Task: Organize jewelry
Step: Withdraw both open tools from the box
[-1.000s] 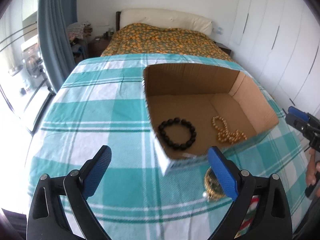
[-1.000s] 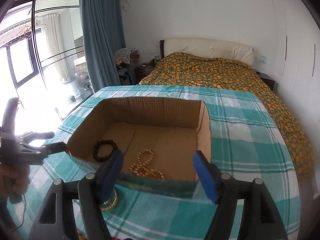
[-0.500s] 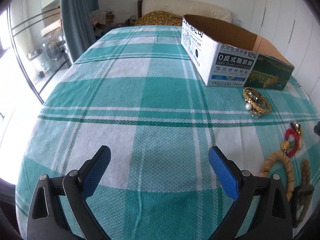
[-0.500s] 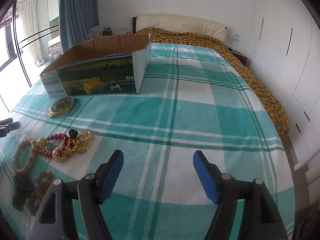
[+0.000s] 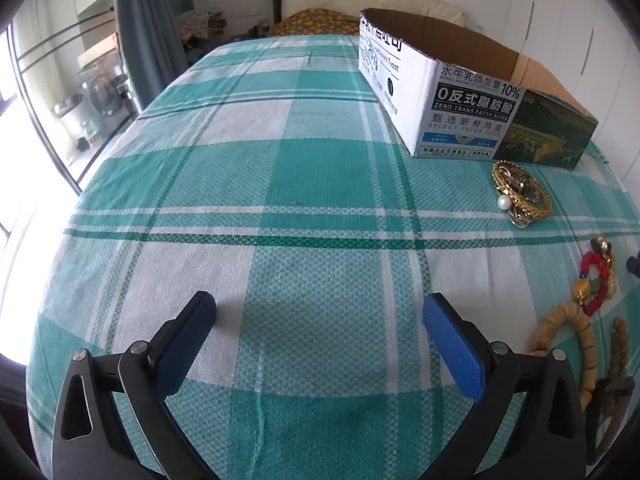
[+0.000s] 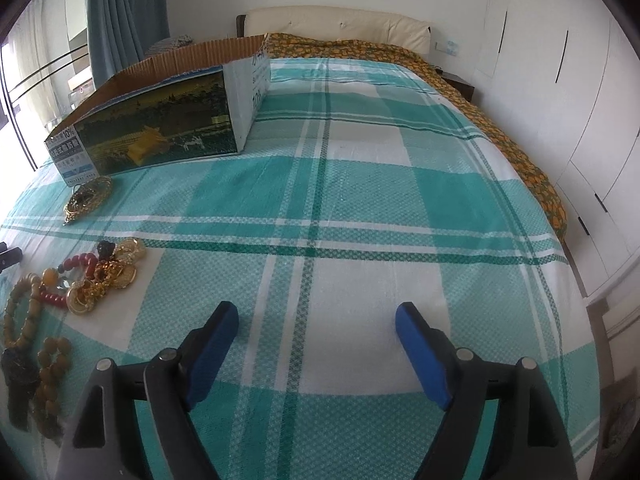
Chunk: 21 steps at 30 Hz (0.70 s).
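Observation:
An open cardboard box [image 5: 464,96] stands on the teal checked cloth; it also shows in the right wrist view [image 6: 160,120]. A gold bracelet with a pearl [image 5: 520,196] lies just in front of it [image 6: 86,196]. A red bead bracelet [image 5: 592,280], gold pieces [image 6: 108,276], wooden bead bracelets [image 5: 568,340] [image 6: 24,308] and a dark piece [image 6: 18,376] lie nearer me. My left gripper [image 5: 320,316] is open and empty, low over the cloth, left of the jewelry. My right gripper [image 6: 316,320] is open and empty, right of the jewelry.
The cloth covers a table [image 6: 360,200] in front of a bed with an orange patterned cover [image 6: 360,52]. White wardrobe doors [image 6: 580,80] stand at the right. A blue curtain [image 5: 152,20] and windows are at the left.
Both grippers have dropped from above the box to low over the cloth, pulled back toward the near edge. The box's inside is now hidden; the loose jewelry has come into view.

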### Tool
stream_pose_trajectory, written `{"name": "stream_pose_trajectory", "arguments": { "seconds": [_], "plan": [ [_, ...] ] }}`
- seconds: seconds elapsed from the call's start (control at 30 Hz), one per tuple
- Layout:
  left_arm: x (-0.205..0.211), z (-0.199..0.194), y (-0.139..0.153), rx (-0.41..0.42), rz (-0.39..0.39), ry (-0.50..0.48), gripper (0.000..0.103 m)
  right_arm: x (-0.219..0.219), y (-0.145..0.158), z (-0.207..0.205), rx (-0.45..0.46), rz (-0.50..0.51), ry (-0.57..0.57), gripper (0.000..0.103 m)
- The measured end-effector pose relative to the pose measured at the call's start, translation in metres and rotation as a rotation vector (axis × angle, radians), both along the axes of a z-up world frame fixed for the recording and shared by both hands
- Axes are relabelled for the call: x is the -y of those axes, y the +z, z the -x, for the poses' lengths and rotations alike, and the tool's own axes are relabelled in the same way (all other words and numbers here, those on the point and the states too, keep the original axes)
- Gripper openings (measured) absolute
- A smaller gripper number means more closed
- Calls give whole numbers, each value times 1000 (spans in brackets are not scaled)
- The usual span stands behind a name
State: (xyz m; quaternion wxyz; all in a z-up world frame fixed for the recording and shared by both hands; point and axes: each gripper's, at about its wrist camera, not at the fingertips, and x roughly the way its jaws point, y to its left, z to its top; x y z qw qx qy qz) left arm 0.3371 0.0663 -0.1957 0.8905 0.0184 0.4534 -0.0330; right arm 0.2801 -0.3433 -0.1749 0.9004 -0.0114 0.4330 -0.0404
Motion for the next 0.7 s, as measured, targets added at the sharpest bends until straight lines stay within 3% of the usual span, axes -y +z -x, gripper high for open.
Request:
{"name": "stream_pose_trajectory", "arguments": {
  "seconds": [0.3, 0.53, 0.7],
  "plan": [
    [-3, 1, -1, 4, -1, 45, 103, -5, 2, 1, 6, 65, -17, 89],
    [-11, 2, -1, 5, -1, 120, 103, 6, 0, -1, -10, -12, -21, 92],
    [-11, 1, -2, 6, -1, 120, 103, 5, -1, -2, -14, -3, -31, 93]
  ]
}}
